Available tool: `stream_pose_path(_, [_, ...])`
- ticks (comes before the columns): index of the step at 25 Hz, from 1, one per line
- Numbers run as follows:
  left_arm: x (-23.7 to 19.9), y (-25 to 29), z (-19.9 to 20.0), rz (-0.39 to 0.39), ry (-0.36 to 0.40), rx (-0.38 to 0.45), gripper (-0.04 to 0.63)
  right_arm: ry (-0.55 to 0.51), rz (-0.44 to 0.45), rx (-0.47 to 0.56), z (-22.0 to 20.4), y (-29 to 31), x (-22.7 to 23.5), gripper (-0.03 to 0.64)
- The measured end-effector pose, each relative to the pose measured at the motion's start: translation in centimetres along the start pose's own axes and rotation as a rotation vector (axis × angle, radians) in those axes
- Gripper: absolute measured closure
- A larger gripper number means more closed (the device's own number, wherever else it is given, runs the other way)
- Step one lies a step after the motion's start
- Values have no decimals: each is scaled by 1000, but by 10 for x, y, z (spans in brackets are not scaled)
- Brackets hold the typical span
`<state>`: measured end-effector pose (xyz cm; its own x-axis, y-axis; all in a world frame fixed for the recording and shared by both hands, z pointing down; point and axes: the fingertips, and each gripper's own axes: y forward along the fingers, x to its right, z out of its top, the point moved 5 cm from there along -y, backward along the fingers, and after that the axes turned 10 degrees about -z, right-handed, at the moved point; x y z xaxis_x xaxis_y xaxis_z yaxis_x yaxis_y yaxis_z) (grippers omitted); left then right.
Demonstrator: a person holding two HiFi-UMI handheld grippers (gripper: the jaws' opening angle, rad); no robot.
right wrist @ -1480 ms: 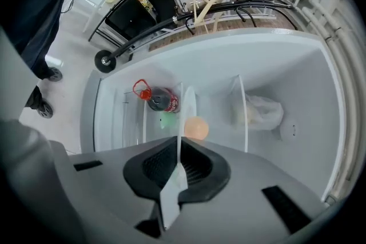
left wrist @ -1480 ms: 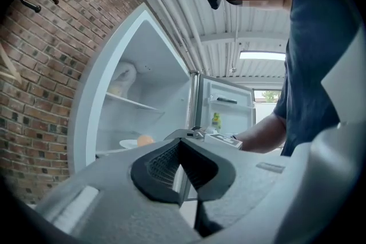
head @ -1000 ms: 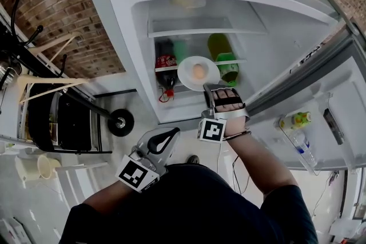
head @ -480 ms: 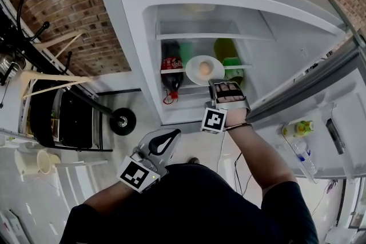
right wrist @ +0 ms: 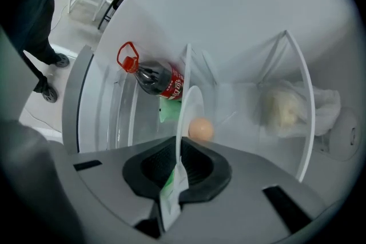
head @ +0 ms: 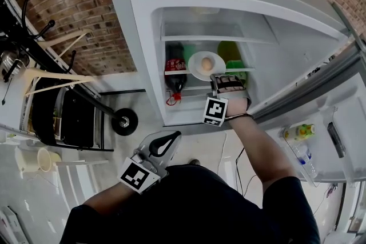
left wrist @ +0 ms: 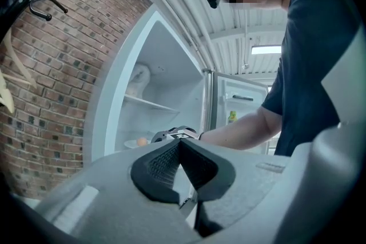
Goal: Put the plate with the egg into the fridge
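Holding the plate [head: 197, 58] with the egg [head: 206, 64] by its rim in my right gripper [head: 218, 78], I have it just inside the fridge [head: 140, 37]. Next I must set it level on a shelf [head: 245, 70]; my left gripper [head: 164, 143] hangs closed, empty.

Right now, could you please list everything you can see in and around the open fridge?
fridge: one, white, door open, against a brick wall
plate: one, white, inside the fridge opening
egg: one, pale brown, on the plate
cola bottle: one, dark with a red label, left of the plate
green bottle: one, green, right of the plate
yellow-green bottle: one, door shelf
clear bottle: one, door shelf
bagged item: one, pale, top shelf
right gripper: shut on the plate's rim
left gripper: shut, empty, low by the person's body
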<state>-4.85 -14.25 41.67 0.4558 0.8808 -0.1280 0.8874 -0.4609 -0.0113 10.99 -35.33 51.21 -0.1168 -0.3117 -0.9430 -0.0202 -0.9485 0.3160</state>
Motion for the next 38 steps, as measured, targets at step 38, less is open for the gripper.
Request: stream_pose_path(38, [8, -6, 7, -12, 27, 11, 592, 55, -29, 85, 15, -34, 20, 526])
